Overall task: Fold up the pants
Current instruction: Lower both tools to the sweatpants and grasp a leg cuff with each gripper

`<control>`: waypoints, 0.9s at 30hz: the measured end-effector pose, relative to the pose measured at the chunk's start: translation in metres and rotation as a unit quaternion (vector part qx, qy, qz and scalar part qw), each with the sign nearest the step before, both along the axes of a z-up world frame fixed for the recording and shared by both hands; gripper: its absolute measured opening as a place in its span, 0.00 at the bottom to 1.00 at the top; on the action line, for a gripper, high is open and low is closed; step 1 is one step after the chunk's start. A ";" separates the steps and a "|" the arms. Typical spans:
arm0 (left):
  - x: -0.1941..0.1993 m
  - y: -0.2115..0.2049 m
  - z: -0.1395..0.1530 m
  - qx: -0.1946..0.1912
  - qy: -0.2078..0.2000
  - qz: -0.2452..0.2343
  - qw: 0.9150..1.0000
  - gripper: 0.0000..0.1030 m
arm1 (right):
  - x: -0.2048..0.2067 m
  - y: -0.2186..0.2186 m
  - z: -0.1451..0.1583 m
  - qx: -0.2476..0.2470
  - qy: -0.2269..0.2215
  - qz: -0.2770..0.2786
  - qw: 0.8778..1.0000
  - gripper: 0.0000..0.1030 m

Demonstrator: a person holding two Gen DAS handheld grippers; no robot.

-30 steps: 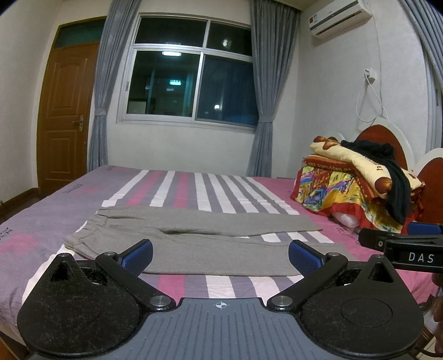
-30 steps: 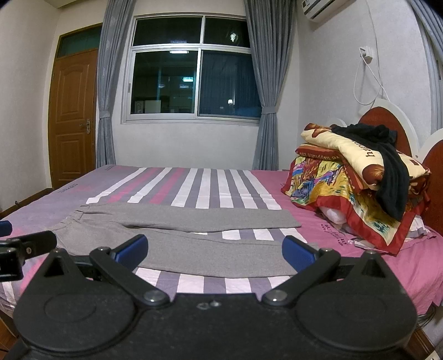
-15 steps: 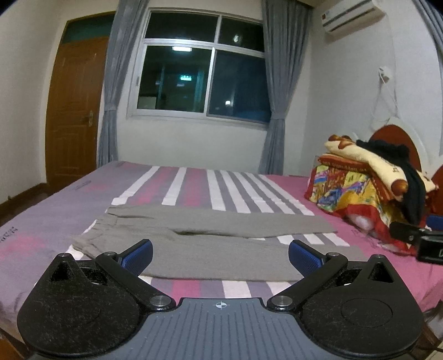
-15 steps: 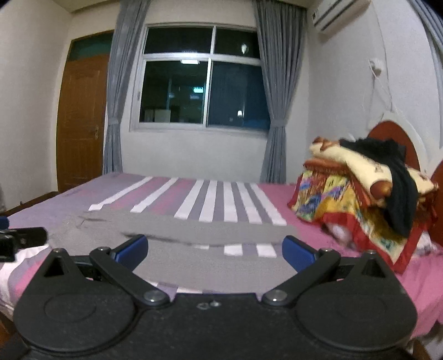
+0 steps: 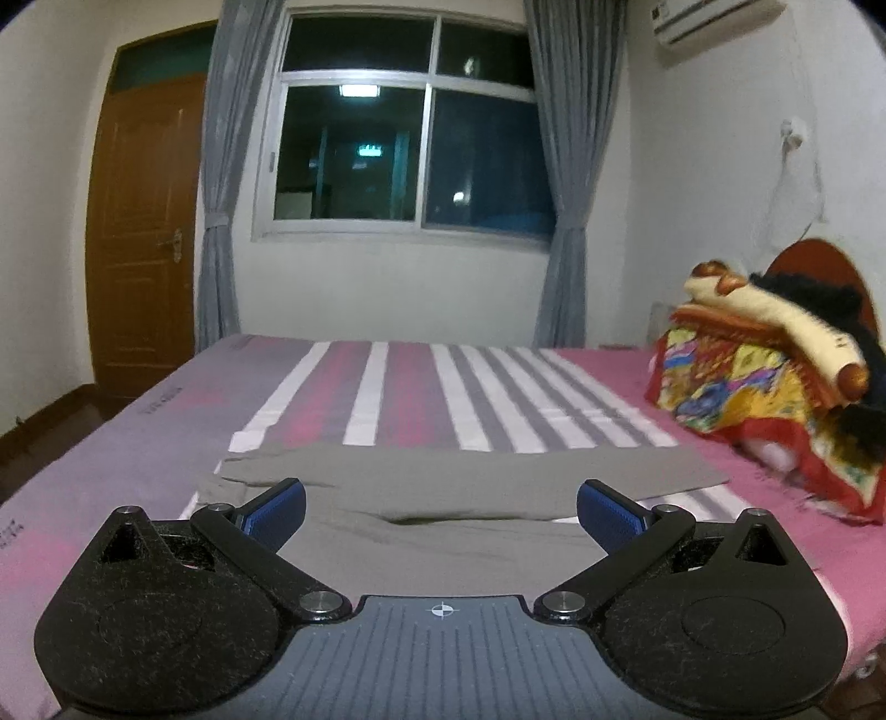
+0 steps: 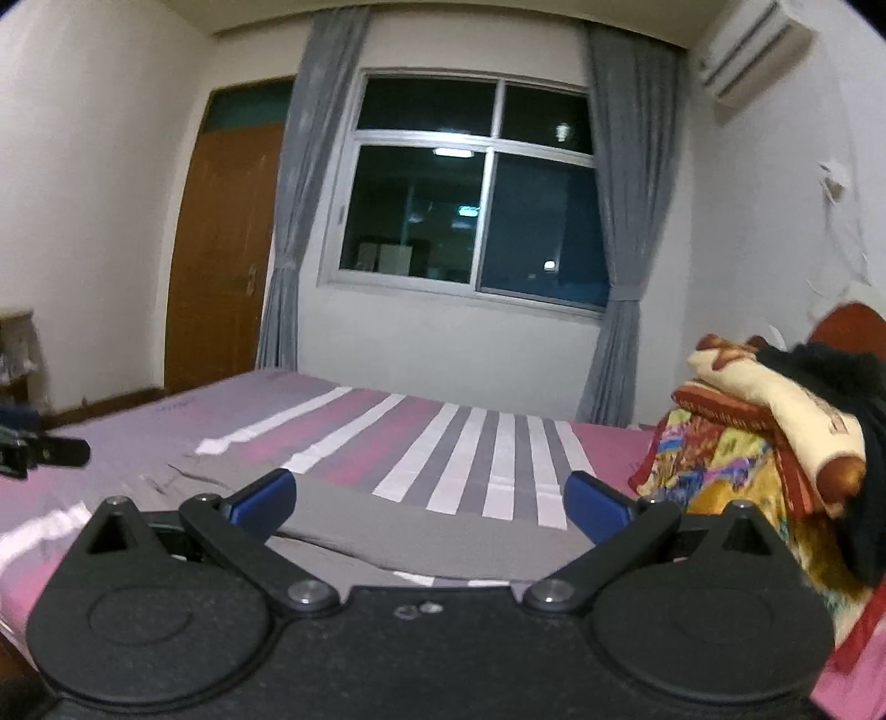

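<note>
Blue pads: the left hand-held gripper [image 5: 441,507] has its two blue-padded fingers [image 5: 275,509] spread wide apart, nothing between them, low over the near edge of the bed.
Right hand-held gripper [image 6: 430,498]: fingers likewise wide apart and empty, low over the near edge of the bed; the tip of the other tool shows at the far left edge of its view.
Pants [image 5: 459,487]: grey, lying flat on the bed just ahead of both grippers, legs stretched out toward the right, waist end to the left; the two legs lie side by side with a dark gap between them.
Bed [image 5: 432,387]: covered by a sheet striped in pink, purple, grey and white, pink at the right side.
Bedding pile [image 5: 775,387]: bright patterned quilts stacked at the right, by a red headboard [image 5: 814,266], with a dark garment [image 6: 847,387] draped on top; well apart from the pants.
Window [image 5: 410,127]: dark panes on the far wall, a grey curtain [image 5: 559,166] on each side.
Door [image 5: 144,232]: brown wood, far left.
Air conditioner [image 5: 714,22]: white, high on the right wall.
</note>
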State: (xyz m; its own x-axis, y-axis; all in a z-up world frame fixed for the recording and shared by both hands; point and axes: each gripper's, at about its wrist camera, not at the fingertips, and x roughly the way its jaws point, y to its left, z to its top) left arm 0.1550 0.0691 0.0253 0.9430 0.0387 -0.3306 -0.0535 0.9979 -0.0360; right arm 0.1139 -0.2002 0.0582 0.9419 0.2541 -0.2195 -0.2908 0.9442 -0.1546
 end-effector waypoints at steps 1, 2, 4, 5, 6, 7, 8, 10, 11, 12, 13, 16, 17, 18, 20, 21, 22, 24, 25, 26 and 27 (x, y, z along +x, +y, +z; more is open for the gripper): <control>0.012 0.003 -0.002 0.011 0.007 0.008 1.000 1.00 | 0.009 0.001 0.000 0.002 0.001 0.009 1.000 1.00; 0.024 0.006 -0.004 0.017 0.014 0.015 1.000 1.00 | 0.018 0.004 -0.002 0.000 0.001 0.016 1.000 1.00; 0.044 0.013 -0.008 0.016 0.024 0.022 0.999 1.00 | 0.043 0.011 -0.004 -0.006 0.002 0.027 1.000 1.00; 0.053 0.016 -0.010 0.017 0.028 0.026 0.999 1.00 | 0.051 0.016 -0.004 -0.006 0.002 0.031 0.999 1.00; 0.063 0.019 -0.013 0.021 0.032 0.031 0.999 1.00 | 0.065 0.020 -0.006 -0.006 0.003 0.035 0.999 1.00; 0.072 0.023 -0.016 0.022 0.035 0.034 0.999 1.00 | 0.072 0.024 -0.007 -0.006 0.004 0.038 0.999 1.00; 0.080 0.027 -0.018 0.023 0.038 0.035 0.998 1.00 | 0.083 0.028 -0.007 -0.005 0.005 0.039 0.999 1.00; 0.100 0.034 -0.026 0.027 0.044 0.040 0.998 1.00 | 0.106 0.035 -0.010 -0.003 0.010 0.045 0.999 1.00; 0.108 0.039 -0.030 0.029 0.047 0.040 0.998 1.00 | 0.119 0.038 -0.012 -0.003 0.013 0.048 0.999 1.00; 0.121 0.044 -0.035 0.034 0.051 0.039 0.997 1.00 | 0.133 0.040 -0.013 -0.003 0.019 0.054 0.998 1.00; 0.132 0.049 -0.039 0.041 0.054 0.037 0.997 1.00 | 0.144 0.043 -0.015 -0.003 0.024 0.061 0.998 0.98; 0.176 0.078 -0.057 0.071 0.073 0.034 0.994 1.00 | 0.182 0.052 -0.031 -0.012 0.054 0.087 0.995 0.92; 0.191 0.092 -0.063 0.080 0.079 0.026 0.993 1.00 | 0.197 0.056 -0.038 -0.020 0.065 0.096 0.993 0.86; 0.209 0.107 -0.070 0.090 0.090 0.018 0.992 1.00 | 0.213 0.060 -0.046 -0.029 0.079 0.107 0.991 0.82; 0.244 0.141 -0.085 0.097 0.125 -0.003 0.987 0.75 | 0.243 0.067 -0.062 -0.047 0.099 0.120 0.987 0.64; 0.264 0.158 -0.093 0.098 0.147 -0.005 0.984 0.44 | 0.262 0.071 -0.073 -0.057 0.112 0.126 0.984 0.60; 0.284 0.176 -0.101 0.095 0.166 -0.003 0.982 0.42 | 0.277 0.074 -0.079 -0.065 0.119 0.129 0.982 0.56; 0.317 0.205 -0.114 0.086 0.178 0.003 0.980 0.55 | 0.314 0.078 -0.098 -0.074 0.142 0.134 0.978 0.54; 0.333 0.217 -0.121 0.086 0.187 0.009 0.979 0.67 | 0.330 0.081 -0.107 -0.080 0.150 0.134 0.976 0.51; 0.348 0.228 -0.127 0.090 0.188 0.015 0.978 0.86 | 0.346 0.083 -0.115 -0.085 0.158 0.134 0.975 0.51; 0.362 0.237 -0.132 0.092 0.189 0.015 0.978 0.90 | 0.365 0.087 -0.126 -0.093 0.167 0.136 0.972 0.51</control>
